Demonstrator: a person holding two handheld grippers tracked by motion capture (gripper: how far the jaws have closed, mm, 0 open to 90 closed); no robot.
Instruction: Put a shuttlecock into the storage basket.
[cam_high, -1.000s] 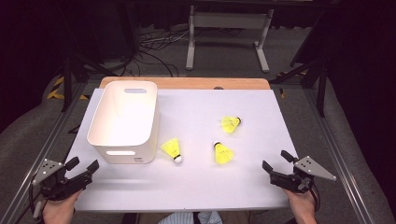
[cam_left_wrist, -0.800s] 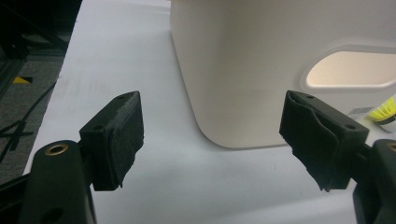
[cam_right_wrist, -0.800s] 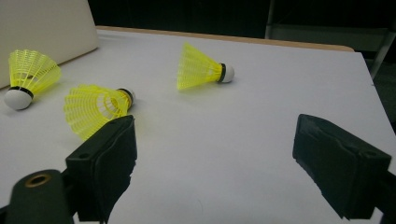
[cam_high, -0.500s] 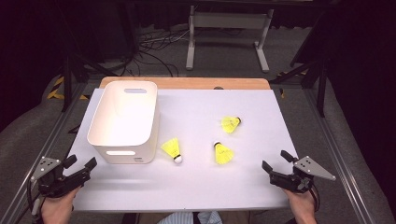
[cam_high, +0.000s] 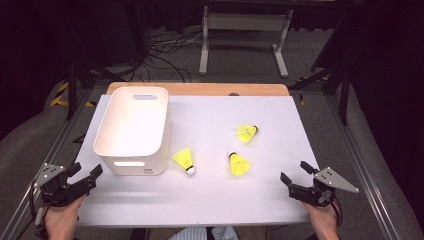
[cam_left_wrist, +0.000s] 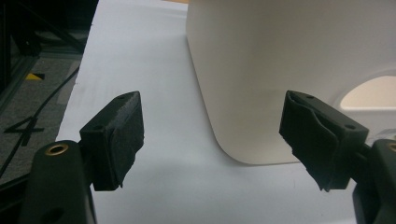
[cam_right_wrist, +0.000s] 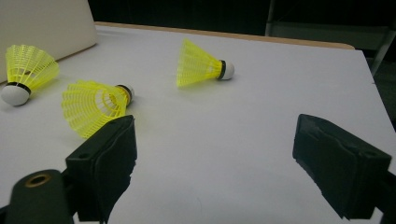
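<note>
Left gripper view: plain unlabelled white bin (cam_left_wrist: 280, 70) before parted tongs (cam_left_wrist: 212, 140).

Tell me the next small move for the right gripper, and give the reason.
Probably ease the right gripper forward and left to the nearest shuttlecock. Its fingers stand open and empty, that shuttlecock lies on its side just ahead of them, and the white bin holds none yet.

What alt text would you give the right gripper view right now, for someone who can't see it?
The right claw hangs open and empty just above a white table, facing three yellow shuttlecocks lying on their sides. The nearest shuttlecock lies just beyond the left-hand jaw, a second rests by the white bin's corner, and a third sits farther back.
</note>
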